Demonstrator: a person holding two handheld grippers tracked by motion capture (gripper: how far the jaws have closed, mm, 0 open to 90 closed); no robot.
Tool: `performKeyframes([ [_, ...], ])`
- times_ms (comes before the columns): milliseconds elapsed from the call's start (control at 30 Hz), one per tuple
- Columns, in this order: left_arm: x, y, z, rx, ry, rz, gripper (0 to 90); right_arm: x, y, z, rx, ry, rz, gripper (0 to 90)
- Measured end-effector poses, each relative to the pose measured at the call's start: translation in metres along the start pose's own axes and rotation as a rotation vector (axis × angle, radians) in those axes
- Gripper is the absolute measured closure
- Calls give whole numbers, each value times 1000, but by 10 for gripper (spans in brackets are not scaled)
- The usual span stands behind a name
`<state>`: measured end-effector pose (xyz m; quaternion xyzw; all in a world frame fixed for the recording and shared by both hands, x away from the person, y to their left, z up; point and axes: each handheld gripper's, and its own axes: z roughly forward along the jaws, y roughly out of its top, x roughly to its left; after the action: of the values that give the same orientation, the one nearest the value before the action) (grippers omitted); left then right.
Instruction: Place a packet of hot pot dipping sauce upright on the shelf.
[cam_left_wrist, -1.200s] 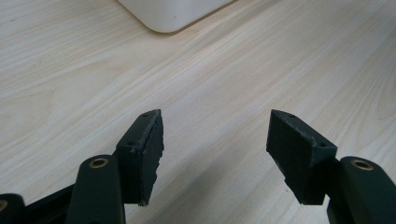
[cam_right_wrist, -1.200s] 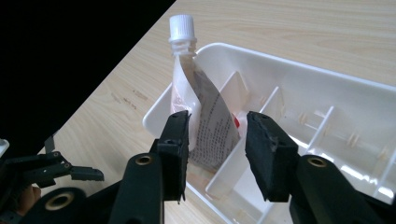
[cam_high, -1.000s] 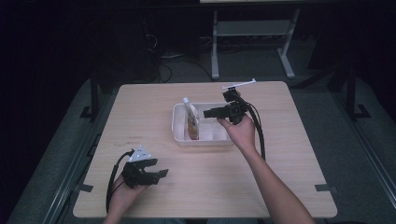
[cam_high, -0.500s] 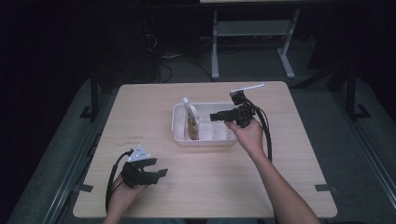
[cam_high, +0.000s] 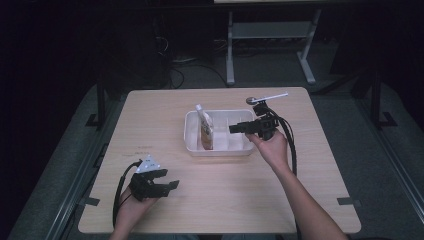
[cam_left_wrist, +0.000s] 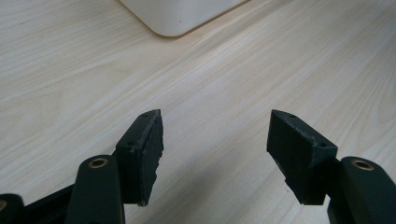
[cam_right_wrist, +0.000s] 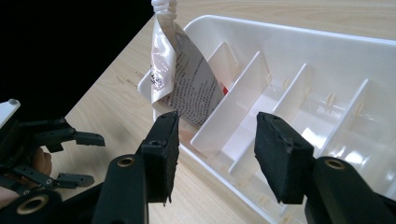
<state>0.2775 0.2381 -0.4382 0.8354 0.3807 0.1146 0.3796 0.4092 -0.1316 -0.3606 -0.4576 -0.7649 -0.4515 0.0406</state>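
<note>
The right gripper (cam_high: 235, 128) is held level over the right part of the white tray (cam_high: 192, 145), its jaws pointed toward the pouch (cam_high: 205, 131). The jaws are parted with nothing between them, and they have just been opening. In the right gripper view (cam_right_wrist: 212, 140) the pouch (cam_right_wrist: 184, 79) is seen ahead of the left jaw, standing upright in the tray's end compartment, with its screw neck at the top. Between the gripper and the pouch, thin white dividers (cam_right_wrist: 233, 109) are set across the tray (cam_right_wrist: 327, 51); the compartments directly ahead of the jaws hold nothing that can be made out.

Behind the right gripper, toward the far edge of the table (cam_high: 150, 110), a small round object with a white strip (cam_high: 267, 97) is seen; what it is cannot be told.

The left gripper (cam_high: 172, 184) is held low over the near left part of the table, well apart from the tray. In the left gripper view (cam_left_wrist: 215, 135) its jaws are spread wide over bare wood (cam_left_wrist: 233, 70), grasping nothing, and a rounded corner of the tray (cam_left_wrist: 177, 18) lies ahead of them.
</note>
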Motion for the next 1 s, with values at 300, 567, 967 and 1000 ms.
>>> performKeyframes([
  [300,-1,0,0,1,4,1,348,-8,-11,-8,-2,4,12,473],
  [567,0,0,1,0,6,-1,345,-14,-20,-15,3,7,16,464],
  [967,0,0,0,-1,5,-3,338,-23,-33,-30,-15,12,26,458],
  [1000,0,0,0,0,6,-3,338,-23,-34,-31,-16,11,25,458],
])
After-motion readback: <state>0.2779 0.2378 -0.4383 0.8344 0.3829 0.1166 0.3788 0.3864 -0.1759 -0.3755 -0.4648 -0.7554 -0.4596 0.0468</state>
